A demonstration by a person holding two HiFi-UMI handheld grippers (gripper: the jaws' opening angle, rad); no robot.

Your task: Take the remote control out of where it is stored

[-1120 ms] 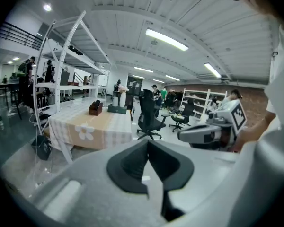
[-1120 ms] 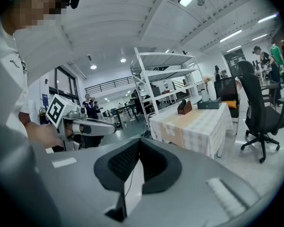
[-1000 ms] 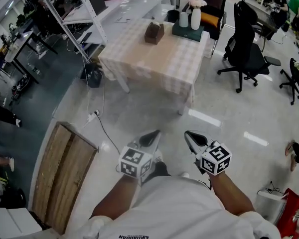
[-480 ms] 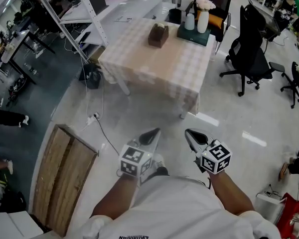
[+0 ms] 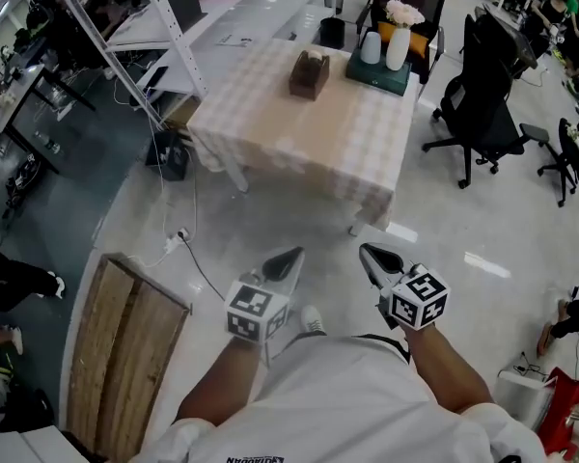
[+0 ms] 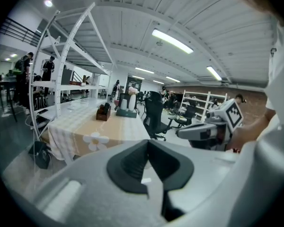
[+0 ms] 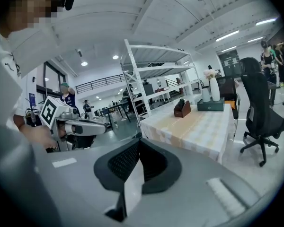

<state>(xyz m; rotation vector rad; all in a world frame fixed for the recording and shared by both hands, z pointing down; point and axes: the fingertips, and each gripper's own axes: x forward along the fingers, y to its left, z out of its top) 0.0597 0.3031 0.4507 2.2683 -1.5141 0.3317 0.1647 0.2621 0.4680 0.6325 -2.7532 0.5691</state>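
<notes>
Remote control's holder (image 5: 309, 73) stands well beyond both fingers (image 5: 283, 263).

The left forearm (image 5: 215, 386) and the right forearm (image 5: 446, 372) reach forward side by side toward the checked table (image 5: 309, 123). The left gripper (image 5: 289, 260) and the right gripper (image 5: 372, 257) point at the table, tipped a little below level and well short of its near edge. Their tips lean slightly toward each other. Each gripper's jaws are pressed together with nothing between them.

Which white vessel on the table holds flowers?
The taller, slimmer vase, right of the shorter white vessel in the head view; only it carries blooms.
</notes>
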